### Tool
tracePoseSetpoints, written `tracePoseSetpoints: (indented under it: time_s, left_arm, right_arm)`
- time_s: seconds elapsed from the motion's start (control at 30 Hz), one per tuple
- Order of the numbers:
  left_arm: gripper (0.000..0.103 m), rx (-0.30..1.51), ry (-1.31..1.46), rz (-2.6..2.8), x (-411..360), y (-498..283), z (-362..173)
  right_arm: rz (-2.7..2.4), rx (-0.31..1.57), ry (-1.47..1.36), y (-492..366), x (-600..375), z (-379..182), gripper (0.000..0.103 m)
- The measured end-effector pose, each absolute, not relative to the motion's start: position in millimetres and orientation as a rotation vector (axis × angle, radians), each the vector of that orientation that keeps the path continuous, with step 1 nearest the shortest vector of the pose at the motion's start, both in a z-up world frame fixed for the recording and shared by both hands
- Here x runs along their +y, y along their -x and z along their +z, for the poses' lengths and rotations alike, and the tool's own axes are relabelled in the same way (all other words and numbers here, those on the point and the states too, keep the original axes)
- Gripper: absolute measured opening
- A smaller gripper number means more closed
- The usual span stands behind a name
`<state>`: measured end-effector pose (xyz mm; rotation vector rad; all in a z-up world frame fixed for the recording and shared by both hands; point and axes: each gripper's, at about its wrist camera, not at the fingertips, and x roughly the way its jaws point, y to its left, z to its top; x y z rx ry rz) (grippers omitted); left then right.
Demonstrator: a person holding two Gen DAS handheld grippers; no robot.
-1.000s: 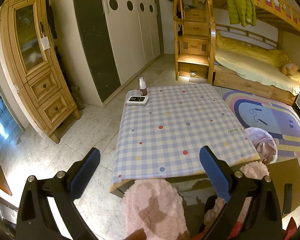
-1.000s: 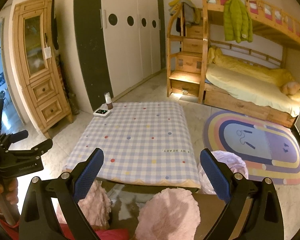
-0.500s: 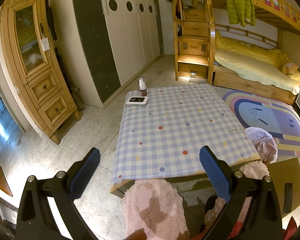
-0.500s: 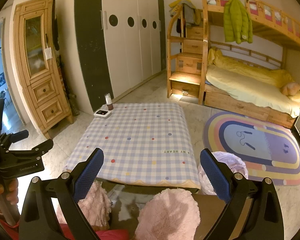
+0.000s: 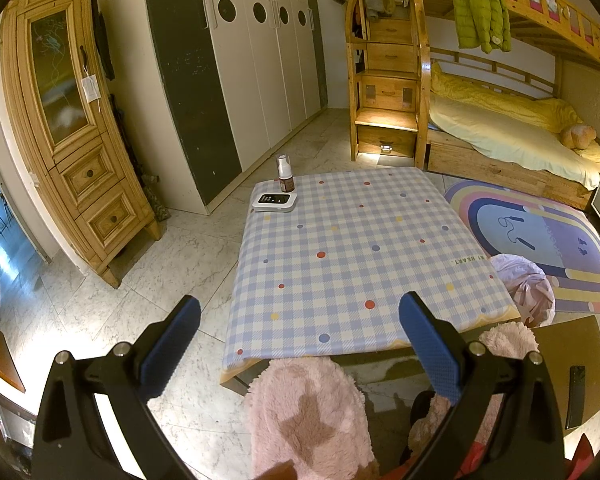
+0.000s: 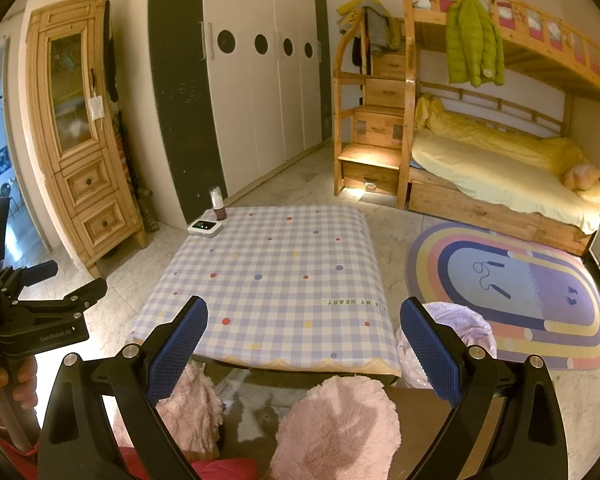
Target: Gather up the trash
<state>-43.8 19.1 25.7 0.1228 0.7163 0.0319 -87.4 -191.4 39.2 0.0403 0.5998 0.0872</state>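
Both grippers, left gripper [image 5: 300, 344] and right gripper [image 6: 304, 348], are wide open and hold nothing. The crinkly pale pink plastic trash bag [image 6: 452, 332] sits on the floor at 3 o'clock of the checked bench [image 6: 268, 272]. It looks light and floppy; pinch its rim.

A: Where do both wrist cameras sit?

B: Low, at the near edge of the checked table [image 5: 352, 256], looking across it to the wardrobe [image 5: 260, 60] and bunk bed [image 5: 500, 128].

A: Any difference?

B: The right view stands further right; both share the table [image 6: 276, 276], bottle [image 6: 217, 209] and rug [image 6: 512, 292].
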Motion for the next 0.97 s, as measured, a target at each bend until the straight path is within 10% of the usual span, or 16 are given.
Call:
tracePoseSetpoints:
  time_s: [0.97]
  left_arm:
    - [0.096, 0.705, -0.117, -0.035, 6.1, 24.7, 4.5]
  right_arm:
    - [-0.041, 0.586, -0.101, 86.7, -243.7, 18.0, 0.096]
